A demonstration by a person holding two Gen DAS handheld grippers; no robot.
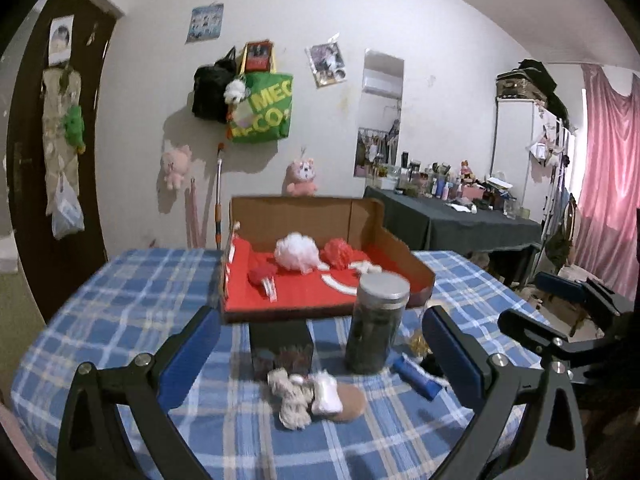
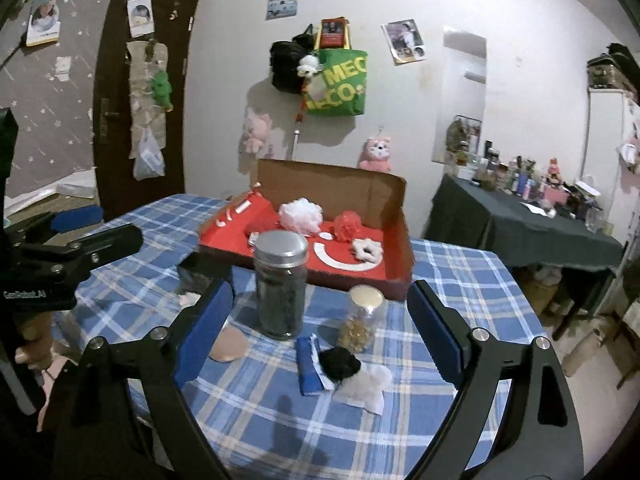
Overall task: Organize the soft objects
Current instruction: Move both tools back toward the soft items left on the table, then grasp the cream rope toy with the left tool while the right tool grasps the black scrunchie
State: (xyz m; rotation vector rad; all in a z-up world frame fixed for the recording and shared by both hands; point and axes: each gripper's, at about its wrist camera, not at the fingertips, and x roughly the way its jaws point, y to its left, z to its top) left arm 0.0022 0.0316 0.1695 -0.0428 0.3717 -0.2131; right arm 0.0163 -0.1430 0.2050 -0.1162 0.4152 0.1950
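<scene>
Both my left gripper [image 1: 320, 344] and right gripper [image 2: 320, 328] gape wide (holding nothing) over the counter [image 2: 460, 272]; far off sits a cardboard box [image 2: 332, 188].

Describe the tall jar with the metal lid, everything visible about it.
The tall jar is clear glass, cylindrical, filled nearly to the neck with dark contents, and capped by a silvery metal lid. It stands upright on the blue plaid tablecloth, in front of the red-lined cardboard box. Nothing grips it.
</scene>
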